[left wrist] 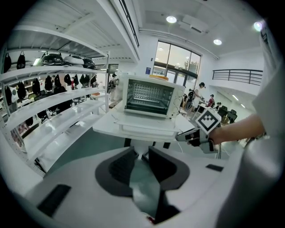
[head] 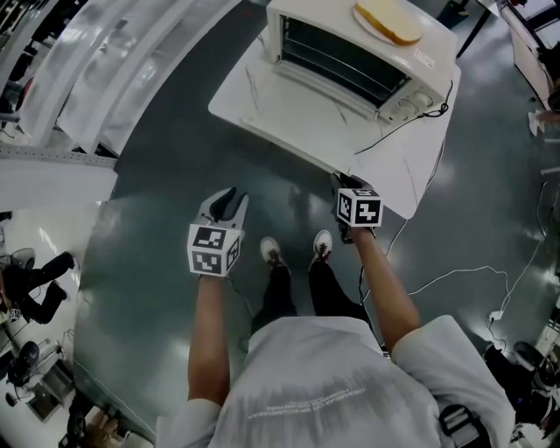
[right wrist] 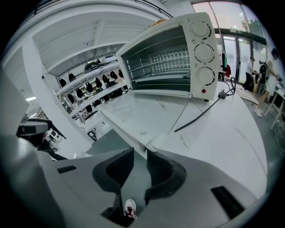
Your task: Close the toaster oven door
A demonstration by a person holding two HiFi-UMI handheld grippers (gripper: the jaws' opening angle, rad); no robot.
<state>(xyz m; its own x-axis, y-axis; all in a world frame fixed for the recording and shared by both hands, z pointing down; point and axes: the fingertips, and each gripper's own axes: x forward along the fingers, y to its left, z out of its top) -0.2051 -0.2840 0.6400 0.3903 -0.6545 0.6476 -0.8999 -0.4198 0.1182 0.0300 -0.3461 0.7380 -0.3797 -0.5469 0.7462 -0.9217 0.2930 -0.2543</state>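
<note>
A white toaster oven (head: 350, 52) stands on a white table (head: 411, 175), showing its wire racks. Its door (left wrist: 144, 126) hangs open, lying flat in front of the oven (right wrist: 169, 58). My left gripper (head: 226, 208) hovers over the floor, short of the table, with its jaws together on nothing (left wrist: 140, 155). The right gripper (head: 343, 185) is at the table's near edge, jaws close together and holding nothing (right wrist: 140, 150); the left gripper view also shows it (left wrist: 196, 136). The door (right wrist: 147, 113) lies just beyond those jaws.
A plate with bread (head: 389, 22) rests on the oven's top. A black power cable (head: 411, 118) runs across the table and off its edge. White shelving (head: 114, 70) curves along the left. The person's feet (head: 297, 249) stand between the grippers.
</note>
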